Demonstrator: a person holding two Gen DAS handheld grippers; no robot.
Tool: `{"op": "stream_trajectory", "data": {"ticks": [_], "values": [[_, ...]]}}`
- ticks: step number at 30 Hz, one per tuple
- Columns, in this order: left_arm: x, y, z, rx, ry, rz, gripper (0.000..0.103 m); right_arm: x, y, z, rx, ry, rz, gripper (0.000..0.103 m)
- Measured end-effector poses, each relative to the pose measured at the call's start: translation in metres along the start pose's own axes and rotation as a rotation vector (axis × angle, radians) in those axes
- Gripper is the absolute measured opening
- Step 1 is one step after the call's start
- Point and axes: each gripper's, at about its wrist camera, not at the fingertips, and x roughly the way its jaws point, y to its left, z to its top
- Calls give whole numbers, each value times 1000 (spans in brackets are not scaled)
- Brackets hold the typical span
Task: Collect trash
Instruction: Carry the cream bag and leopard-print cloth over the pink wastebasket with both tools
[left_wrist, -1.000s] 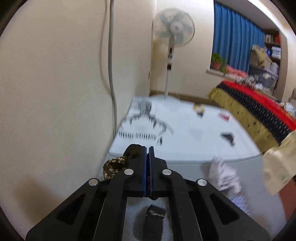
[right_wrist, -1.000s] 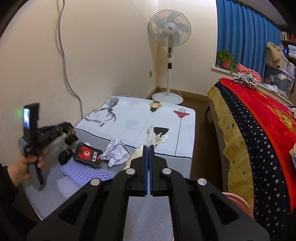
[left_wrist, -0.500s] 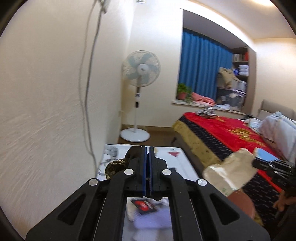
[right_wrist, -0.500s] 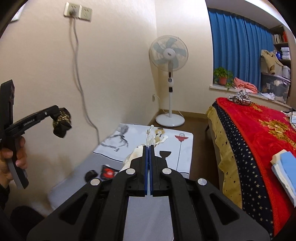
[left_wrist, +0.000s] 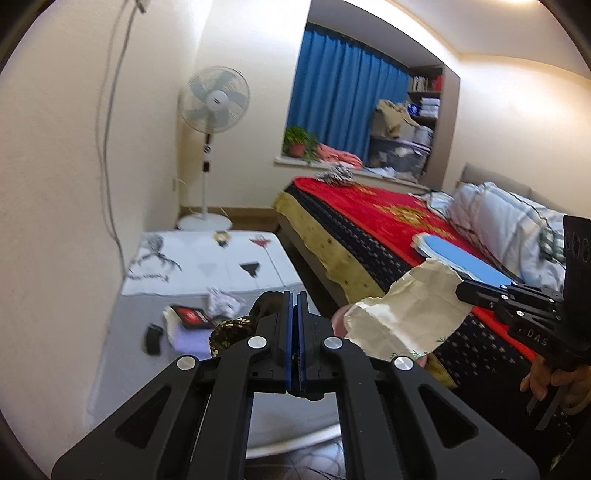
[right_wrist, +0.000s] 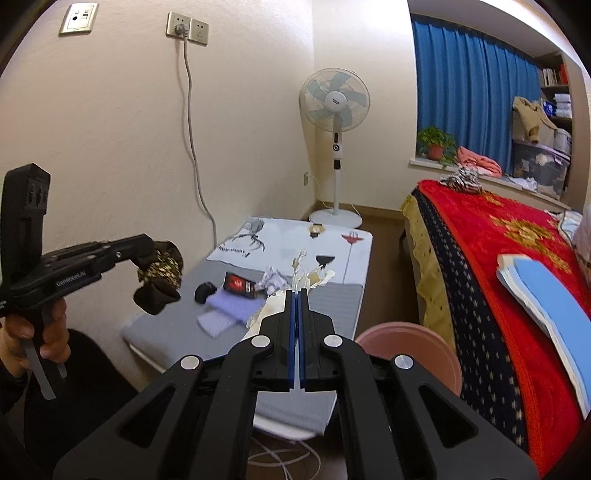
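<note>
While the left gripper is clenching a dark gold-patterned wad in the air off the near left edge of the grey surface, the right gripper is gripping a crumpled cream paper bag above the gap beside the bed. A red-black packet, crumpled paper and purple netting are lying mid-surface, with a pink bin sitting at the surface's near right edge.

Both tools, left and right, clamped, raised.
</note>
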Motion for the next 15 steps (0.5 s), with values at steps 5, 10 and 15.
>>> {"op": "stream_trajectory", "data": {"ticks": [5, 10, 15], "values": [[6, -18, 0, 21, 9, -33, 2, -17, -14, -8, 32, -7, -29, 1], [18, -35, 10, 31, 17, -79, 2, -21, -31, -7, 57, -16, -57, 1], [44, -57, 21, 55, 39, -105, 2, -14, -55, -5, 72, -14, -92, 1]]}}
